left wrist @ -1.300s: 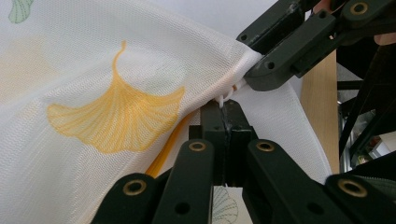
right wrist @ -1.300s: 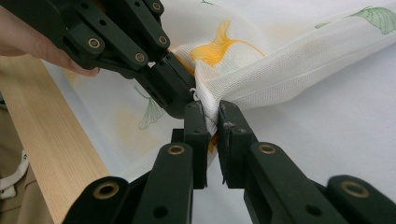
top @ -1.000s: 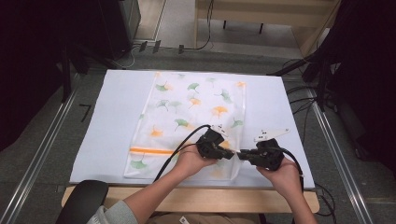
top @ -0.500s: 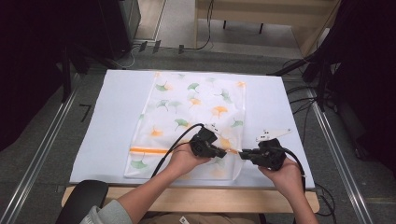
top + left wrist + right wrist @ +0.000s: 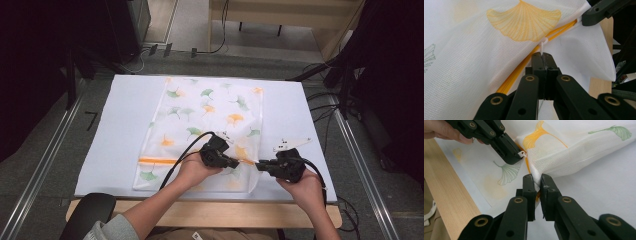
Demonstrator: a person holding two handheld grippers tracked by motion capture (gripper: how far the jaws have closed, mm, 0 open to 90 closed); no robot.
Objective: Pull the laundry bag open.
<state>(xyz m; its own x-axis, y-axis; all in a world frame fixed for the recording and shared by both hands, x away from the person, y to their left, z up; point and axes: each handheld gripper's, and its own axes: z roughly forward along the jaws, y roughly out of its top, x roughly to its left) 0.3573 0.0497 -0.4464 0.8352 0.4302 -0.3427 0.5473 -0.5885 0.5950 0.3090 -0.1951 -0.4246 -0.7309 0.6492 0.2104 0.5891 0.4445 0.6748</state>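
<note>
A white mesh bag printed with orange and green ginkgo leaves lies flat on the white mat. An orange zipper runs across its near end. My left gripper is shut on the small white zipper pull, its jaws pressed together around the tab. Just to its right, my right gripper is shut on a bunched fold of the bag's edge by the zipper's end, lifting the fabric slightly. In the right gripper view the left gripper holds the pull close above my own jaws.
The white mat covers a wooden table whose front edge lies under my forearms. A black chair part sits at the bottom left. Cables trail off the right side; metal rails flank the table.
My left gripper has slid a little to the left along the zipper with the pull in it, widening the gap to the right gripper, which stayed put.
</note>
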